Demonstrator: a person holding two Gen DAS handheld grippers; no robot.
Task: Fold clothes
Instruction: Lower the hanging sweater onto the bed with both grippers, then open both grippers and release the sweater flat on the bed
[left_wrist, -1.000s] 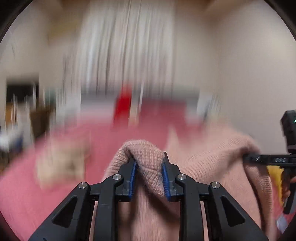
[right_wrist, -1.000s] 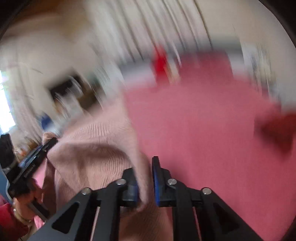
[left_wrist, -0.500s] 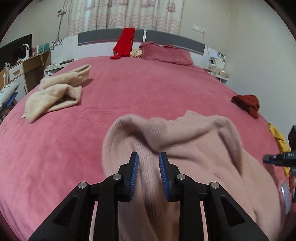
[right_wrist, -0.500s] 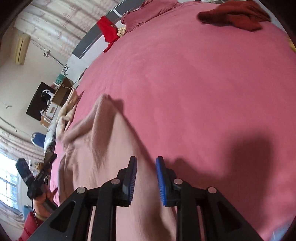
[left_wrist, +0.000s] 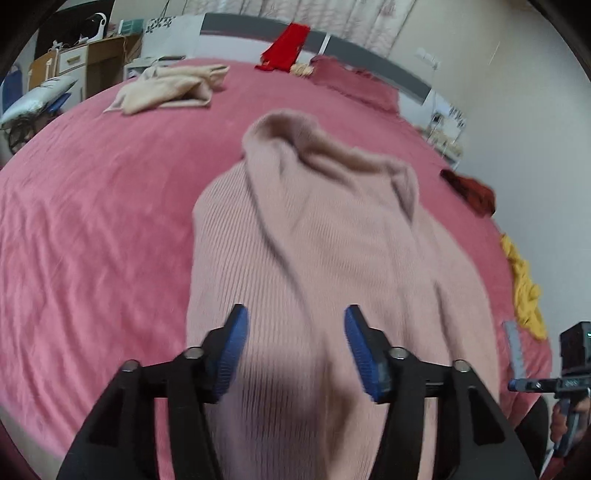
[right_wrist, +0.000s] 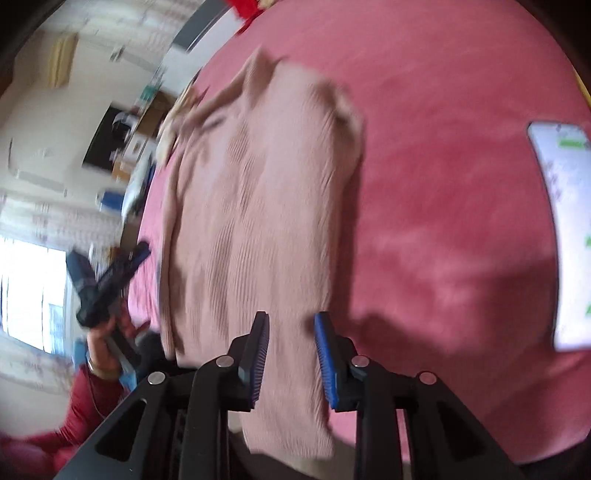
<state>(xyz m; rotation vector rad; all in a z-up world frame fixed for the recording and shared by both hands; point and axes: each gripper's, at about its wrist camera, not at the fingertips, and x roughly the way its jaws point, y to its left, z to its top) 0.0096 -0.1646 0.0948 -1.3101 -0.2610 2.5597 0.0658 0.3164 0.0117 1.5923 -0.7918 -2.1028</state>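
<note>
The sweater (left_wrist: 317, 251) lies spread lengthwise on the bed (left_wrist: 92, 229), collar far, likely laid flat ready for folding; the left gripper (left_wrist: 295, 347) and right gripper (right_wrist: 291, 360) hover over its near hem, jaws apart, holding nothing

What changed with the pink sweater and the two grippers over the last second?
Both grippers let go: the left gripper, shut on a sweater fold a second ago, and the right gripper now stand open. The pink sweater dropped from lifted to spread on the bed. The beige garment stayed put.
</note>
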